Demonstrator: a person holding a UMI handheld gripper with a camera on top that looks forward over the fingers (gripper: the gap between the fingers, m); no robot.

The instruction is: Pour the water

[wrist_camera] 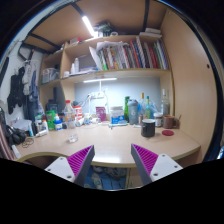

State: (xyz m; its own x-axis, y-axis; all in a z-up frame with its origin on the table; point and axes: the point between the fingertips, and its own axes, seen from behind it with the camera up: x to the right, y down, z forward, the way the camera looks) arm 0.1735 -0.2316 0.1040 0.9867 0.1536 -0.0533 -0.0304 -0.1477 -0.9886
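1. The gripper (112, 163) is standing open, holding nothing, its fingers (80, 160) spread above the desk (110, 145).
2. The approach step is judged under way.
3. The dark cup (148, 127) is sitting well beyond the fingers, slightly right (bottles (133, 110) stand behind); the next move calls for advancing toward it.

Bright ceiling strip light (88, 25), glare, strong fisheye edge distortion.

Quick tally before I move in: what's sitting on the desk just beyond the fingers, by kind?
Dark cup: 1
Clear bottle: 1
Small pink dish: 1
Total: 3
The gripper is open, holding nothing; everything at the desk's back is too cluttered to count.
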